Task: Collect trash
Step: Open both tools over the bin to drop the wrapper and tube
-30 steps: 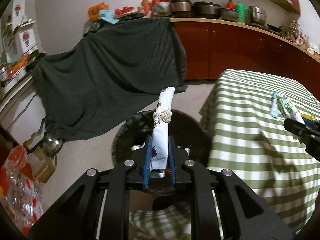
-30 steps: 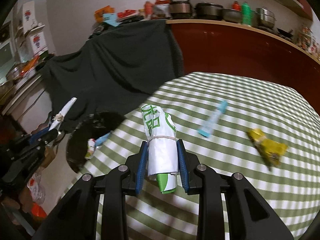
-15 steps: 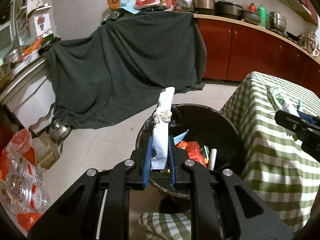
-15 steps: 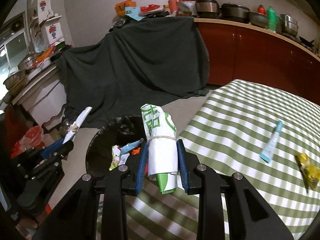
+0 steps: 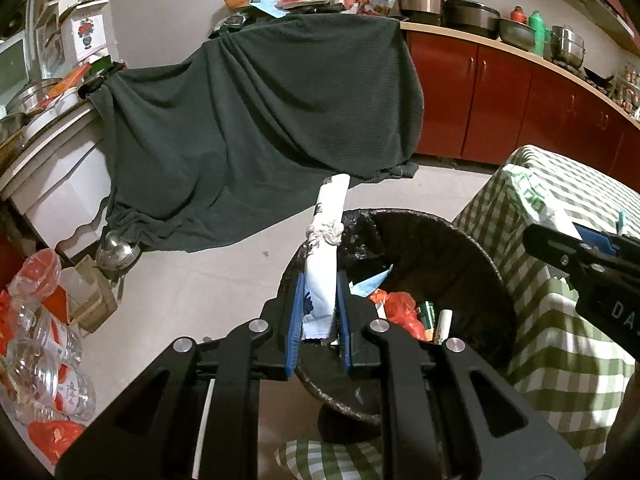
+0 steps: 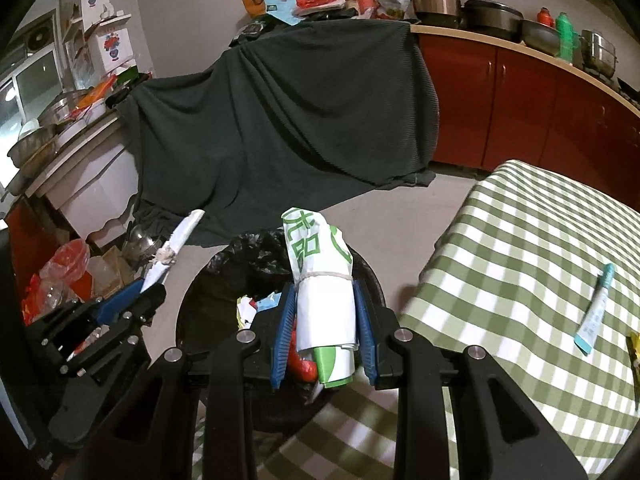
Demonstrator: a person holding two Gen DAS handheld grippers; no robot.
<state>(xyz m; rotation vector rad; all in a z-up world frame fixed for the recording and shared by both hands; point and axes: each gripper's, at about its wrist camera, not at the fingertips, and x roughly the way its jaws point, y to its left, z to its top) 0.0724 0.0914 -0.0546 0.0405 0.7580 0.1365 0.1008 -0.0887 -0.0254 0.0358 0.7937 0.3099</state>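
My left gripper (image 5: 319, 280) is shut on a thin white paper roll (image 5: 326, 240) tied with string, upright over the near-left rim of a black-lined trash bin (image 5: 460, 240). My right gripper (image 6: 324, 292) is shut on a thicker white-and-green rolled wrapper (image 6: 320, 272) bound with a rubber band, held above the same trash bin (image 6: 208, 280). The bin holds several scraps, among them a red bag (image 5: 396, 308). The right gripper (image 5: 576, 248) shows at the right edge of the left wrist view, and the left gripper (image 6: 156, 284) at the left of the right wrist view.
A green-checked table (image 6: 520, 248) stands right of the bin with a light-blue tube (image 6: 596, 312) and a yellow wrapper (image 6: 636, 348) on it. A dark cloth (image 5: 260, 128) drapes furniture behind. Plastic bottles and red bags (image 5: 44, 344) crowd the floor at left. Red cabinets (image 5: 500, 100) line the back.
Both grippers have swung left off the table toward the bin, each still gripping its roll. The bin now sits directly under both.
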